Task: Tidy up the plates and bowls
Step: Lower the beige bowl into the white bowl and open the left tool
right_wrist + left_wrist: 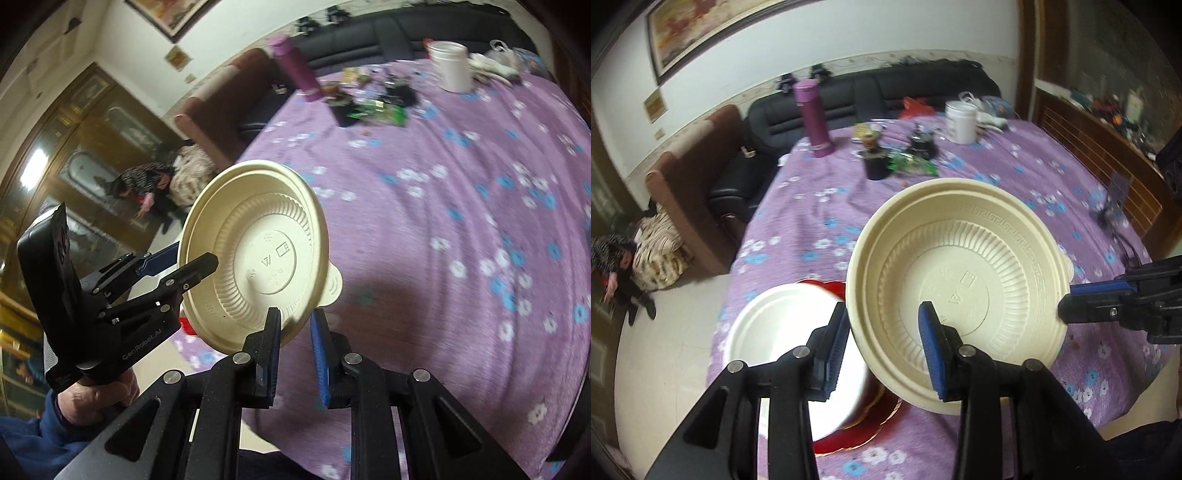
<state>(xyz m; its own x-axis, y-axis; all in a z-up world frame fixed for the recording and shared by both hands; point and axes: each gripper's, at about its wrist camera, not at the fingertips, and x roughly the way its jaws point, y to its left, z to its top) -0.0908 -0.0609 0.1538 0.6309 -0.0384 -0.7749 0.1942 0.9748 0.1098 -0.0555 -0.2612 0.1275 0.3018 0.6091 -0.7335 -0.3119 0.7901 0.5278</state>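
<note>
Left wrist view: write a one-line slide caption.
Both grippers lift a cream bowl above the purple floral tablecloth.

home living rm, black sofa (871,88), framed painting (701,33), floral tablecloth (812,221)

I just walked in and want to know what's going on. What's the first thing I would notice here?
The big cream bowl held up in the air, tilted, above the purple flowery tablecloth. The left tool sits at one edge of its rim, the right tool at the opposite edge. Below on the left, a white plate rests on red dishes, and a purple bottle stands at the table's far end.
</note>
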